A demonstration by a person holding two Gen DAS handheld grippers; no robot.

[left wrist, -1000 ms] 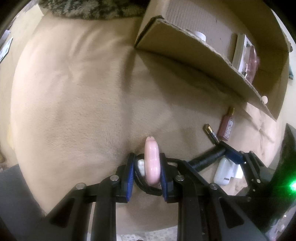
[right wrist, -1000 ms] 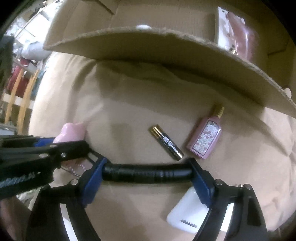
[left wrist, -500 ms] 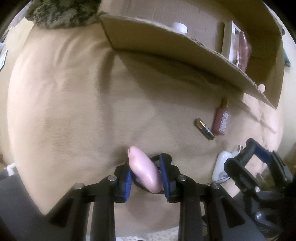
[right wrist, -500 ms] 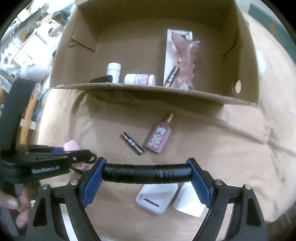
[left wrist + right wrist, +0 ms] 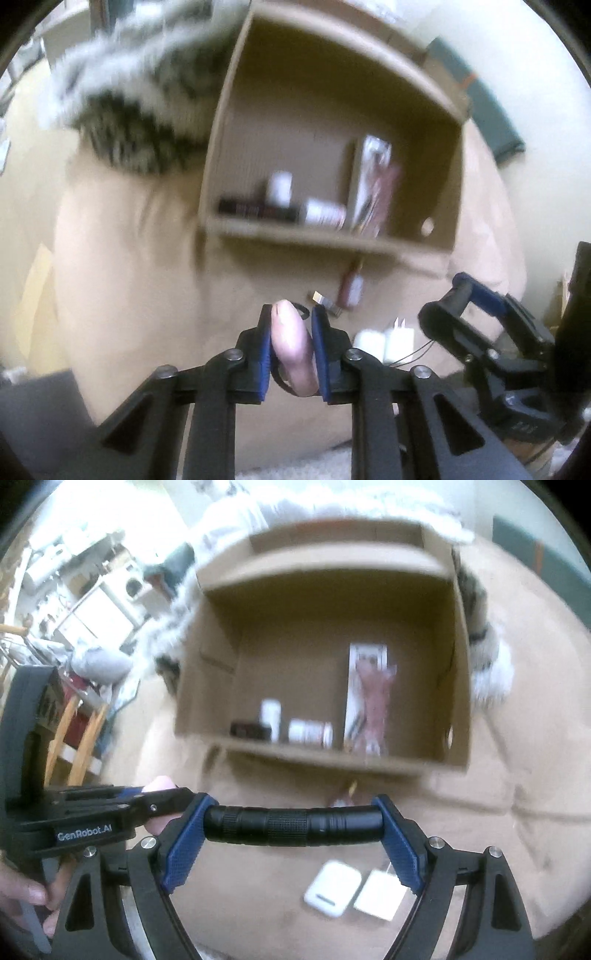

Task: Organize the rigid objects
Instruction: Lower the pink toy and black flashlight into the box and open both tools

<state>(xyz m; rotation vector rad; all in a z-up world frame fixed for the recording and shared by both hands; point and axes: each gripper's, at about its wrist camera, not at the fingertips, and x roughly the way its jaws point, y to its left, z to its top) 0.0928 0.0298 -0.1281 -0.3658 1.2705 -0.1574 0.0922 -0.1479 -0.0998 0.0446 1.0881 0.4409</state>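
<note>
The left hand-held gripper pinches a pale pink rounded object between its blue pads; its jaws have just been closing a little further on it, and a thin dark loop shows around the object's base. In the right wrist view the same gripper reaches in from nine o'clock, with the pink tip poking out beyond its fingers and a person's fingers wrapped on its handle at eight o'clock.

The right hand-held gripper stands wide, its blue pads pressed against the two ends of a black flashlight that lies crosswise between them.

Both grippers hang over a tan padded surface. At twelve o'clock from them sits an open cardboard box, its inside in view. Along its near wall, from left to right, lie a dark flat item, an upright white bottle, a white bottle on its side and a long pink-and-white packet.

Outside the box, just beside its near wall, lies a small pink perfume bottle with a gold-tipped dark tube next to it. Nearer the camera, at five o'clock in the right wrist view, a white earbud case and a white charger block lie side by side. A furry mottled throw lies at eleven o'clock of the box in the left wrist view.
</note>
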